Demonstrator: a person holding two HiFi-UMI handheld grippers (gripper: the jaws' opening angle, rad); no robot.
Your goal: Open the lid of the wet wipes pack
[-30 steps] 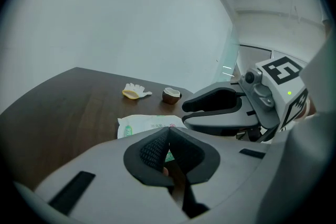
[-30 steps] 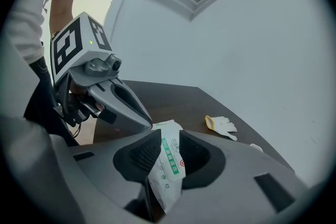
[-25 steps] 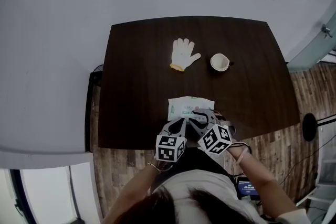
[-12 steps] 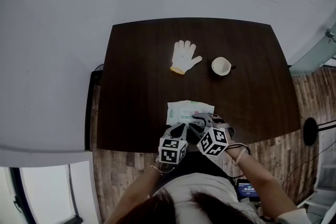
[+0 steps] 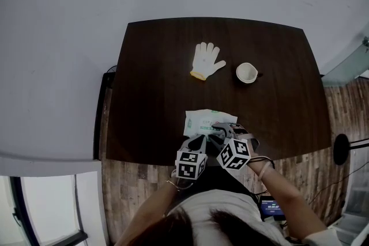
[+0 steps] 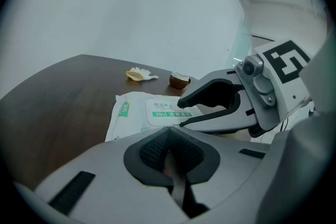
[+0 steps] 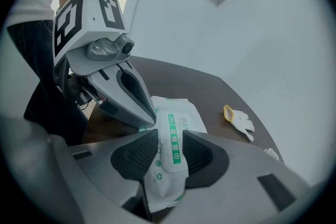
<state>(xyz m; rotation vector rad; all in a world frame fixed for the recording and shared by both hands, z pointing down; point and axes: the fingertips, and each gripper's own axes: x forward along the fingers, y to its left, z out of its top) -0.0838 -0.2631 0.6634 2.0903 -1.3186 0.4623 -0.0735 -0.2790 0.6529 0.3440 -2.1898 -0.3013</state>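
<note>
The wet wipes pack [image 5: 209, 120] sits near the table's [image 5: 150, 66] front edge.

Crinkly plastic pack [image 5: 203, 119], matt wooden table [image 5: 154, 83]

We look steeply down on the table [image 5: 155, 66] from overhead; both gripper views sit close, sharing the wipes pack [image 5: 203, 119].

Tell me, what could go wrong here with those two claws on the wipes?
The left gripper seems to pinch only the thin edge of the wet wipes pack; it might slip out.
The jaws of the right gripper have just been opening with the pack between them; closing again could squash the pack instead of catching the lid.
</note>
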